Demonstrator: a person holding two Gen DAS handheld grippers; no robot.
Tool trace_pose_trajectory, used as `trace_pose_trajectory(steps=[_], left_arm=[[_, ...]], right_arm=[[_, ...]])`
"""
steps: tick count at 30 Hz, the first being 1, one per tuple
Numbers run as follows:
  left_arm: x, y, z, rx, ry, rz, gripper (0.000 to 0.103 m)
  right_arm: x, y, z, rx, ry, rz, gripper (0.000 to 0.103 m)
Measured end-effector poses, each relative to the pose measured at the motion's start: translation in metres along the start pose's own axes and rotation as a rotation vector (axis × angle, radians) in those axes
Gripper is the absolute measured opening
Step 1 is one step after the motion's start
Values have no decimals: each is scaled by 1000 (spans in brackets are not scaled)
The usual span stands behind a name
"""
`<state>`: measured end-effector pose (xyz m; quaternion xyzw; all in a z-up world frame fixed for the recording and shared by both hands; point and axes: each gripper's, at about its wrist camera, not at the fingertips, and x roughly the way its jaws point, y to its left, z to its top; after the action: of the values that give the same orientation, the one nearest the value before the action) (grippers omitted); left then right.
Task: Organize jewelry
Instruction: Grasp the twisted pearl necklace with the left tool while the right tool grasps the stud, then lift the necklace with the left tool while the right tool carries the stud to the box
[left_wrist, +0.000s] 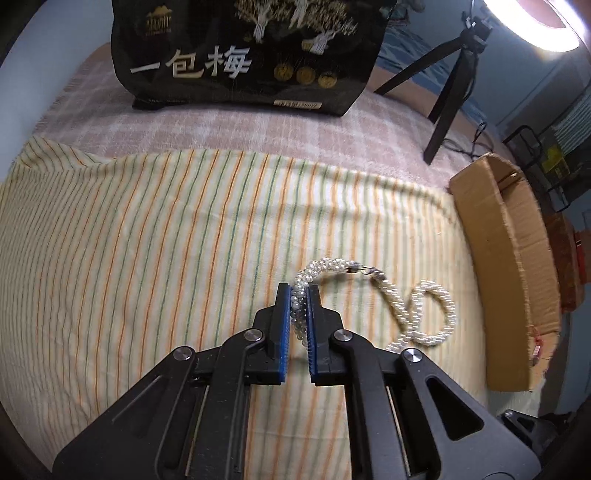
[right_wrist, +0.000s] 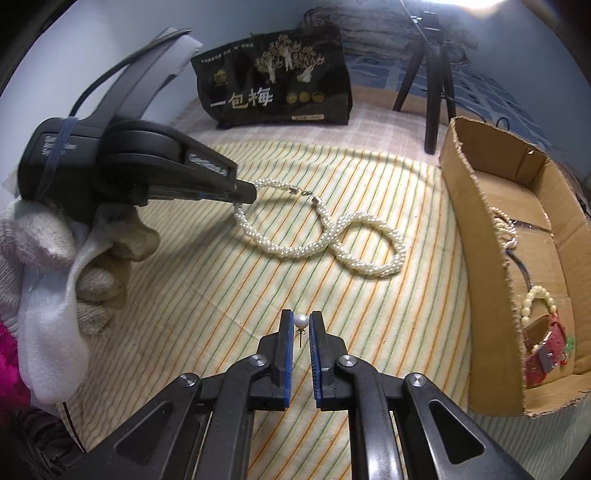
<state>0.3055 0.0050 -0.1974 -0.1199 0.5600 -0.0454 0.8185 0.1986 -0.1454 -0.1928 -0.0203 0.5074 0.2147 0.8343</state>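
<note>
Both grippers are loaded, so the step in hand looks like carrying jewelry to the box (right_wrist: 480, 236). The left gripper (left_wrist: 300, 295) has its jaws clenched on one end of the necklace (left_wrist: 413, 306), whose far loops lie in a figure-eight on the striped cloth (left_wrist: 147, 240), near the box. The right gripper (right_wrist: 301, 323) pinches a pearl earring (right_wrist: 301, 320) between its jaws, above the cloth. Next, each piece likely needs lifting clear over the cardboard wall; the necklace's trailing loops could drag or snag.
</note>
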Motion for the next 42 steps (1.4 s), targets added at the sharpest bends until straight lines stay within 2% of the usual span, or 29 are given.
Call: trace_pose_trajectory(steps=[14,26,42], left_arm=[[-62,-22,7,5,-98,-134,6],[-110,-41,6,14,-176,-212,6],[-153,-101,29,103,-261,-251,6]], right_arm=[[-38,-14,9,26,-85,-6,6],[-79,-39,11,79,-162,-24,6],[-121,-97,-2,172,-217,-84,6]])
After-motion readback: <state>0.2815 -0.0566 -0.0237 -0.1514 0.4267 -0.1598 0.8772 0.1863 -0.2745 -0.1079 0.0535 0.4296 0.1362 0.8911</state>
